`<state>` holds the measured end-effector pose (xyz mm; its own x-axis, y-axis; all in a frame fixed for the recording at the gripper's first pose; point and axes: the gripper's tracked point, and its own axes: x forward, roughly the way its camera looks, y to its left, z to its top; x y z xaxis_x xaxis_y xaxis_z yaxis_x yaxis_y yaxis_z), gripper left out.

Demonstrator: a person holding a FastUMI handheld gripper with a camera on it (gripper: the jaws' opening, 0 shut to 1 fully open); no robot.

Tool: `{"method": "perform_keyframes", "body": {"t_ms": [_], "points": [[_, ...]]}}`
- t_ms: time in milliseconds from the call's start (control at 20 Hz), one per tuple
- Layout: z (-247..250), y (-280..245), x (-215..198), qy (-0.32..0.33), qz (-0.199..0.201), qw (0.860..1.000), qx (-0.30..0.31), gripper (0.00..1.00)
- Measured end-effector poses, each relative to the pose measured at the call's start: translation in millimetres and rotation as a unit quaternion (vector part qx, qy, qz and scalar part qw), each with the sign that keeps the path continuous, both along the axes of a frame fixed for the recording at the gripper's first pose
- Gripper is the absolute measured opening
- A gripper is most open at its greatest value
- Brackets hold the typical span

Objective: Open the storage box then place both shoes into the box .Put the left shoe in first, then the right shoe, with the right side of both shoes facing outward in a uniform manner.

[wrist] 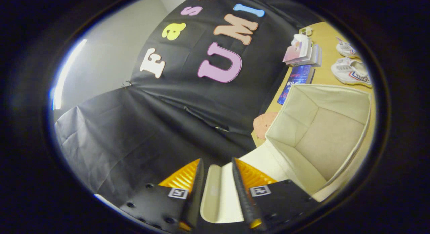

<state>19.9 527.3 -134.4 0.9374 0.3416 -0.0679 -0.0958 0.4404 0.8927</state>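
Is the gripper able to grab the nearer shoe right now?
Probably not yet. The gripper has its jaws around the box's cream lid, so they are busy. The nearer shoe lies on the table far beyond the open box, with nothing covering it.

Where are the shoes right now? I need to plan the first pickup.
In the gripper view, both white shoes lie on the wooden table beyond the open storage box, beside stacked books; the gripper holds the box's lid.

Dim overall, exposure low; bright strip of glare on the pale grey wall (100, 52), heavy fisheye bending toward edges, open cream fabric storage box (322, 140) evenly lit and sharp, near gripper (217, 166) fingers soft, slightly out of focus
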Motion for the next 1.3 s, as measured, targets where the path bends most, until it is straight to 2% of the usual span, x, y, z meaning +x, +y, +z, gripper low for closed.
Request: {"method": "perform_keyframes", "body": {"t_ms": [350, 500, 700, 800, 950, 1100, 1300], "points": [[-4, -28, -8, -0.009, 0.028, 0.995, -0.097, 0.98], [-4, -57, -13, -0.007, 0.04, 0.985, -0.165, 0.98], [-18, -127, -18, 0.016, 0.043, 0.954, -0.297, 0.98], [-25, -162, -19, 0.026, 0.036, 0.939, -0.34, 0.98], [-34, -222, -18, 0.053, 0.01, 0.919, -0.39, 0.98], [-44, -283, -26, 0.082, -0.025, 0.907, -0.412, 0.99], [-79, -358, -37, 0.135, -0.052, 0.876, -0.46, 0.99]]}}
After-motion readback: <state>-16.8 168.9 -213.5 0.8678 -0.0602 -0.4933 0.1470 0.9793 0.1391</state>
